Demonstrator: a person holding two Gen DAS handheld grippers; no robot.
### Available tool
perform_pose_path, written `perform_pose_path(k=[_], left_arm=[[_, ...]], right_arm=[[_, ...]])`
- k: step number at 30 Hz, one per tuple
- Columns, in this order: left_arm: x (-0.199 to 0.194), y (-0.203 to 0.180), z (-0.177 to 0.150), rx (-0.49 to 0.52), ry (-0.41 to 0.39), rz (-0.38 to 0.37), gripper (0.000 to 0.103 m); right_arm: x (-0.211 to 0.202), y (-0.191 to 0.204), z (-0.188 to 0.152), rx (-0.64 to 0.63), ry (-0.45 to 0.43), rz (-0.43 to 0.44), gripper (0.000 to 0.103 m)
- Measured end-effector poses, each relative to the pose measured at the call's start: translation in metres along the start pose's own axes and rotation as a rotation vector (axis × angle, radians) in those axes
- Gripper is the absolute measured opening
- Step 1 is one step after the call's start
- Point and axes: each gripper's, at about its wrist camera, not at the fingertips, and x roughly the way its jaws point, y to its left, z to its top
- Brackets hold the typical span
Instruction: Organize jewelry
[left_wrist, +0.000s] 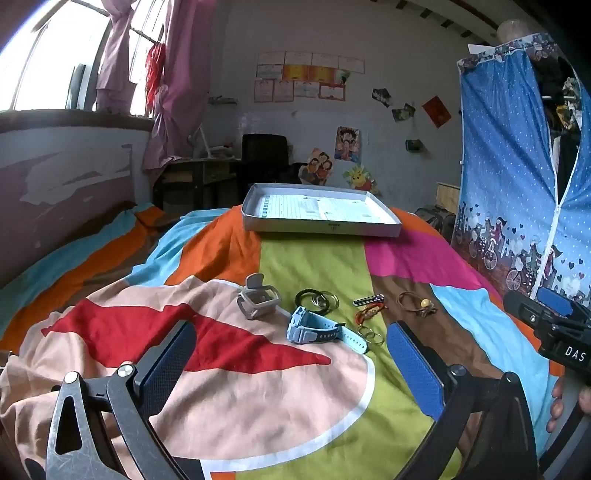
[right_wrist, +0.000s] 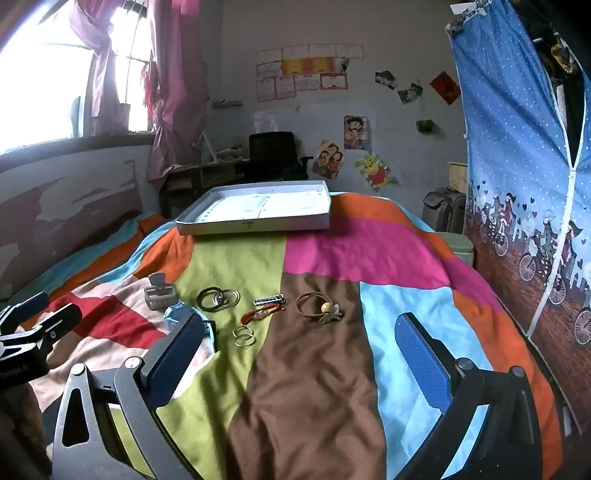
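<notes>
Jewelry lies in a row on the colourful bedspread: a grey hair claw (left_wrist: 258, 300) (right_wrist: 159, 293), a light blue watch (left_wrist: 317, 328), dark and thin rings (left_wrist: 317, 300) (right_wrist: 218, 298), a studded clip (left_wrist: 369, 300) (right_wrist: 269, 298), a red-brown clip (left_wrist: 365, 314) (right_wrist: 258, 314), gold rings (left_wrist: 369, 334) (right_wrist: 243, 336) and a brown hair tie with a bead (left_wrist: 417, 306) (right_wrist: 319, 308). A shallow white box (left_wrist: 321, 225) (right_wrist: 255, 223) sits beyond them. My left gripper (left_wrist: 291, 365) is open, short of the watch. My right gripper (right_wrist: 299, 354) is open, short of the hair tie.
The bed fills the foreground. A blue fabric wardrobe (left_wrist: 517, 184) (right_wrist: 524, 184) stands at the right. A desk and black chair (left_wrist: 264, 151) (right_wrist: 273, 151) stand against the far wall. A window with pink curtains (left_wrist: 162, 92) is at the left.
</notes>
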Motion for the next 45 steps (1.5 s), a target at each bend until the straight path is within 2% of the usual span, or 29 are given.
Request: perform_pose_path(k=[8, 13, 45], left_arm=[[-0.004, -0.005, -0.003, 0.012, -0.007, -0.015, 0.103], [0.007, -0.014, -0.010, 0.020, -0.004, -0.015, 0.103], [0.000, -0.007, -0.003, 0.010, 0.000, -0.021, 0.103]], right_arm=[[0.000, 0.000, -0.001, 0.004, 0.002, 0.002, 0.102], [0.000, -0.001, -0.001, 0.004, -0.003, 0.003, 0.102], [0.004, 0.001, -0.005, 0.007, 0.005, 0.006, 0.102]])
